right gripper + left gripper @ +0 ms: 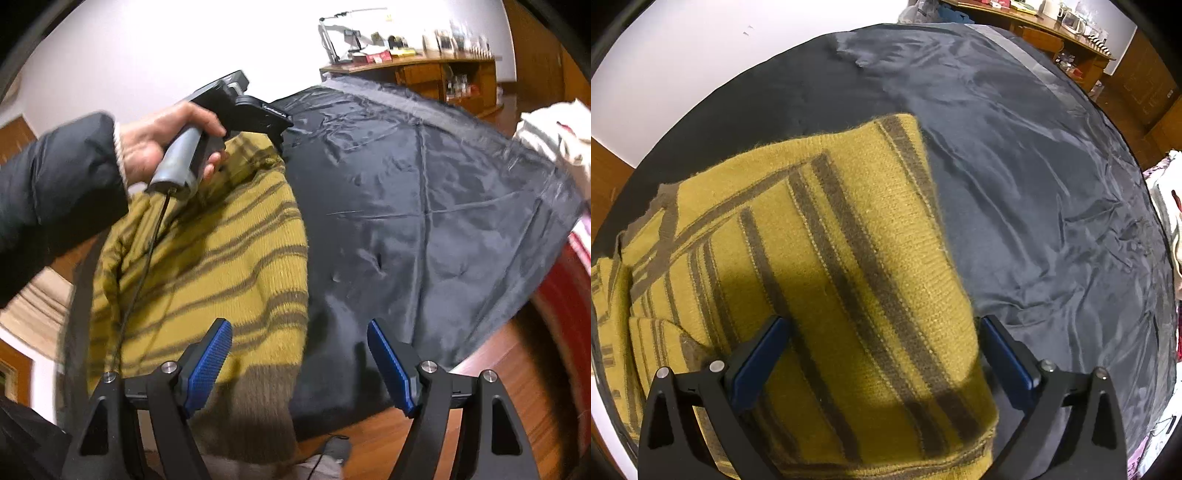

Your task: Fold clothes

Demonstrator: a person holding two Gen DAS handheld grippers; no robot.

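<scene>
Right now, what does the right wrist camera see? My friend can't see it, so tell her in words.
A yellow sweater with brown stripes lies partly folded on a dark cloth. The right hand-held gripper hangs open over the sweater's edge, holding nothing. At upper left, a hand holds the left hand-held gripper over the sweater's far end.

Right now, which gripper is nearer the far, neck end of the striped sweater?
Left. The left gripper hangs open over the striped sweater, at its far end in the right wrist view. The right gripper is open at the brown hem.
</scene>
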